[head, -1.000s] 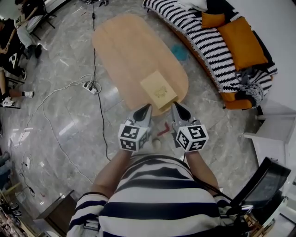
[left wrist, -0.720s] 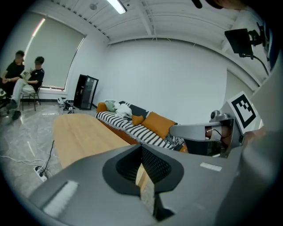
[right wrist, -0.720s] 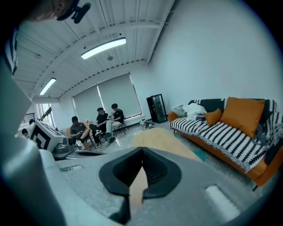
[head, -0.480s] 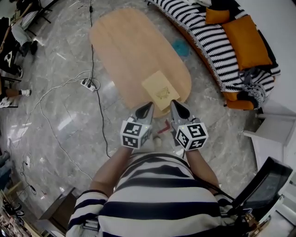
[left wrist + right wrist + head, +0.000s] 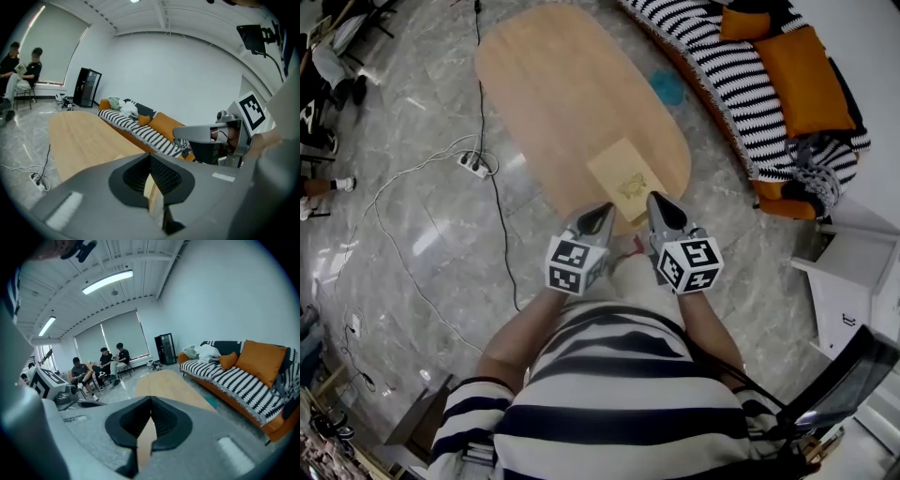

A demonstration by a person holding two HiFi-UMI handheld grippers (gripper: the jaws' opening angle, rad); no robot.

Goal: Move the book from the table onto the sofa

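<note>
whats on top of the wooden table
Only the book lies on the table, near its close end. Small patches there are hidden behind the left gripper and right gripper.

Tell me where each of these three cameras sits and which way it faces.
Head view: on the person's head, facing steeply down at table, book; shows striped shirt, left gripper, right gripper.
Left gripper view: on the left gripper, facing along its shut jaws toward the sofa; right gripper shows.
Right gripper view: on the right gripper, facing down the table toward seated people; left gripper shows.
Shared: table, sofa.
</note>
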